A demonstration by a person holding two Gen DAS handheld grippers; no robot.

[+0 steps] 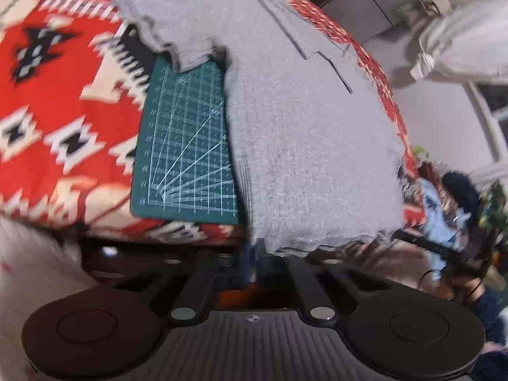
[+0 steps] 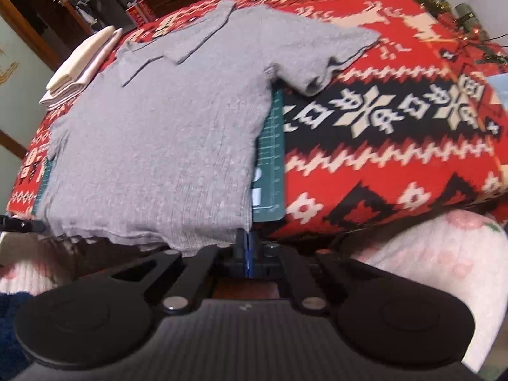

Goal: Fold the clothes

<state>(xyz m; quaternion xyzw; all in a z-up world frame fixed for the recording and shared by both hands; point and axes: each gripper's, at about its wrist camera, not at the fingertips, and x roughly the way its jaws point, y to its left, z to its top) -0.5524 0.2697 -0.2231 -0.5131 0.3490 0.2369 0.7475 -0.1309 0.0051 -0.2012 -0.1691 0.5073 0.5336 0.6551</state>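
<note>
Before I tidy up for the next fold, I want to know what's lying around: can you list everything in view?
shirt: one, grey, short sleeves, spread flat on the mat, hem at the near edge.
cutting mat: one, dark green with a white grid, under the shirt, on the blanket.
blanket: one, red with cream and black patterns, covering the whole surface.
folded cloths: a small stack, cream and pale pink, on the blanket beyond the shirt's far left side.
room clutter: shelves and furniture in the background, too blurred to list.
left gripper: one, black, fingers together on the shirt's hem at one near corner.
right gripper: one, black, fingers together at the shirt's other near corner.
</note>
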